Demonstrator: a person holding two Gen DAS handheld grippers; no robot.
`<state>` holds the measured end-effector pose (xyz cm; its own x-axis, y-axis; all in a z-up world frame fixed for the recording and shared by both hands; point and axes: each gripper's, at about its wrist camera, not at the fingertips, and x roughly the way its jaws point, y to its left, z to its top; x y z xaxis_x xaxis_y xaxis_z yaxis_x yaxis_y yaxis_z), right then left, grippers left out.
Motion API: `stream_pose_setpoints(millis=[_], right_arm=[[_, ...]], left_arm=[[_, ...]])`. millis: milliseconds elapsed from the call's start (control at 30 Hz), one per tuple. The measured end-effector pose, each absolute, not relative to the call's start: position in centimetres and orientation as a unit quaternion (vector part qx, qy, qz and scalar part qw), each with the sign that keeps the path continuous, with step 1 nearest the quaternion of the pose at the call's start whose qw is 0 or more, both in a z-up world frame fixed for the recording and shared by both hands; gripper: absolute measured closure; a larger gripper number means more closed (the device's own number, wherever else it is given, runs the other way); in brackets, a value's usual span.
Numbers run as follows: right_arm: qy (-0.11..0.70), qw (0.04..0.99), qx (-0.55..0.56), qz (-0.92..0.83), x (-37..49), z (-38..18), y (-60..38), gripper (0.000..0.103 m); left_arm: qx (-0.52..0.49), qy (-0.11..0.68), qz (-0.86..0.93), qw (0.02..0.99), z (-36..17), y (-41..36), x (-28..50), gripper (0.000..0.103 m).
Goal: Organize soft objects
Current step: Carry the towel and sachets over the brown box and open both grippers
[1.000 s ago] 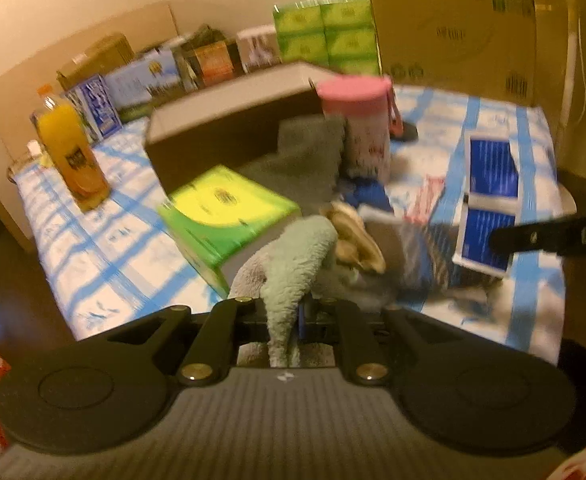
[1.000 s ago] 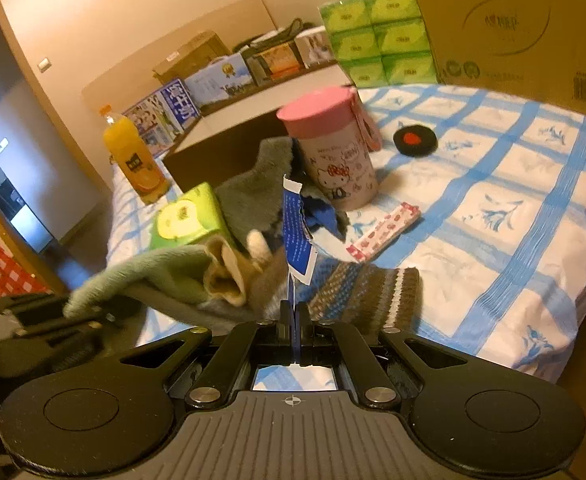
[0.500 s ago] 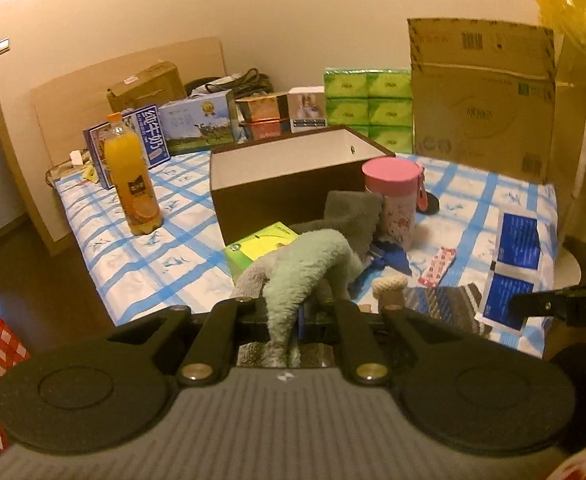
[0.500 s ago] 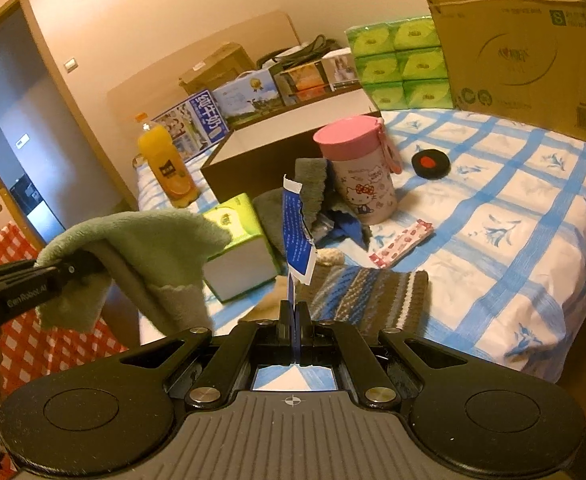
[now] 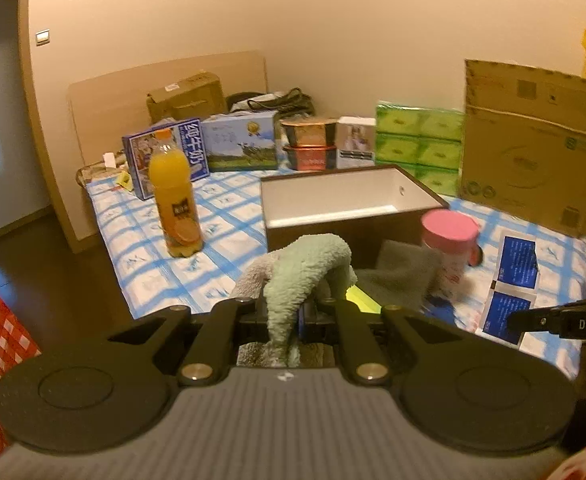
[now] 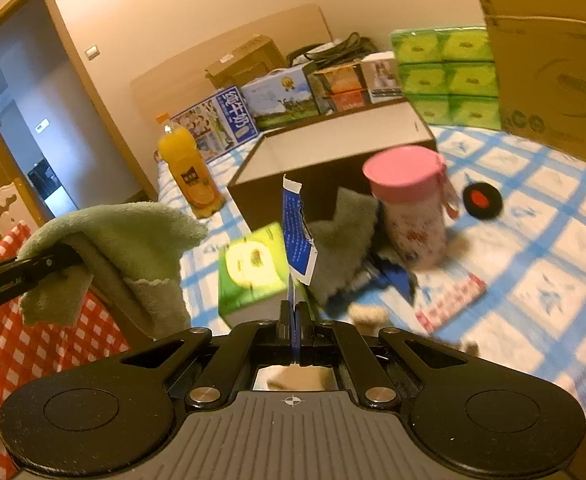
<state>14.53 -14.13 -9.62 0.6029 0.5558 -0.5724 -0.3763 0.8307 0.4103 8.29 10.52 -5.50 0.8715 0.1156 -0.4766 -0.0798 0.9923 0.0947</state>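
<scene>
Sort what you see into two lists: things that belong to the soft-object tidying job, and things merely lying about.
Belonging to the job:
green towel in the left tongs
grey cloth
open brown box

Lying about:
juice bottle
pink-lidded cup
green tissue box

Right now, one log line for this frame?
left tool: shut on fluffy green cloth, lifted | right tool: shut on blue-and-white paper packet | open brown box: no cloth inside
</scene>
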Motion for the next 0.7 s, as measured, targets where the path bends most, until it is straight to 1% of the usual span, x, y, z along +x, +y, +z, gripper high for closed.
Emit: stream_pose_setpoints(millis=[367,700], right_arm=[[0.355,0.888,0.104,0.273,22.5,-8.9,-9.7,0.103],[0.338,0.9,0.1,0.256,33.0,-8.0,-6.8,0.103]], left_arm=[[0.018,0.227,0.053,0.972,-3.8,15.0,15.2,0.092],[0.01,0.222,0.033,0.974,-3.7,16.2,26.5,0.092]])
